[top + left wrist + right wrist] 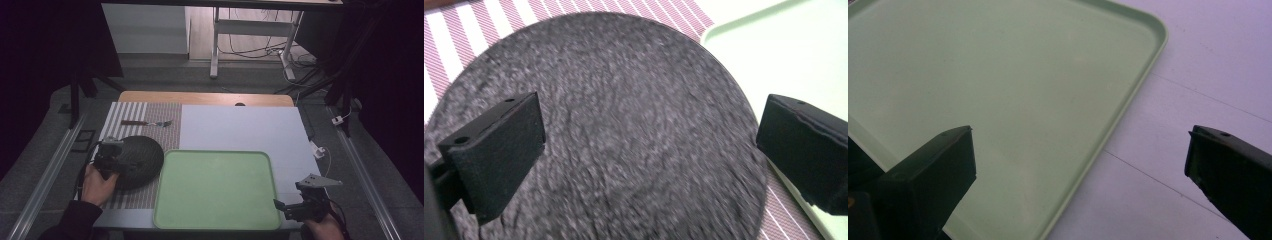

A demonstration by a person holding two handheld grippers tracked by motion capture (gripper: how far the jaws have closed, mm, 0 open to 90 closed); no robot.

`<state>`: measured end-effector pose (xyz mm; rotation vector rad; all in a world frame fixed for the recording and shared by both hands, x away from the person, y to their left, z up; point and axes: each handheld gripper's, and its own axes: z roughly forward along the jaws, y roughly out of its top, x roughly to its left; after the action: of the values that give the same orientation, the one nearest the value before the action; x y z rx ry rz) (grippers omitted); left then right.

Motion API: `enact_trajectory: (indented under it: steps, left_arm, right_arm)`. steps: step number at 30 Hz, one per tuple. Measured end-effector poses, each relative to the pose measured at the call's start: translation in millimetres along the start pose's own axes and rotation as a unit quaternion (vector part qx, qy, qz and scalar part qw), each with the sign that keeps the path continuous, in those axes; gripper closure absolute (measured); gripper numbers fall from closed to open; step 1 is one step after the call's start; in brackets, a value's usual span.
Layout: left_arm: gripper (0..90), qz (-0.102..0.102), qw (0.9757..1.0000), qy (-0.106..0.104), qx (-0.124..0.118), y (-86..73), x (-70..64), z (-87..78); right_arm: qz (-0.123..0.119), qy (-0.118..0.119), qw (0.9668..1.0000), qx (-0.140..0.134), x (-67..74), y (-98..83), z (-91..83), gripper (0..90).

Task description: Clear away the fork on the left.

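Black round mat (624, 130) between spread left fingers (499, 150).

High view overhead, facing forward; gripper views close, sharing tray (217, 189)

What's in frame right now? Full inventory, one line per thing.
round mat: 1, black, on the striped placemat, left of the tray
tray: 1, light green, near centre of table
striped placemat: 1, white and maroon, left part of table
utensil: 1, dark handle, far part of placemat; type too small to tell
white sheet: 1, covers table's right part
table: 1, wood, far edge showing
left tongs: 1, black, open over the round mat
right tongs: 1, black, open at tray's near right corner
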<state>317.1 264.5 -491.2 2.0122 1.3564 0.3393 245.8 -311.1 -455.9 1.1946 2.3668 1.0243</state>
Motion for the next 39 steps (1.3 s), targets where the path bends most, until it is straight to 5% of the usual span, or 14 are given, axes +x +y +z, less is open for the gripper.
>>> enact_trajectory:
  steps: [39]
  left_arm:
    - [1.1, -0.006, 0.9998, 0.016, -0.006, 55.3, 56.7, 46.8]
  right_arm:
    - [-0.001, -0.001, 1.0, 0.003, 0.3, 0.3, 1.2, 0.2]
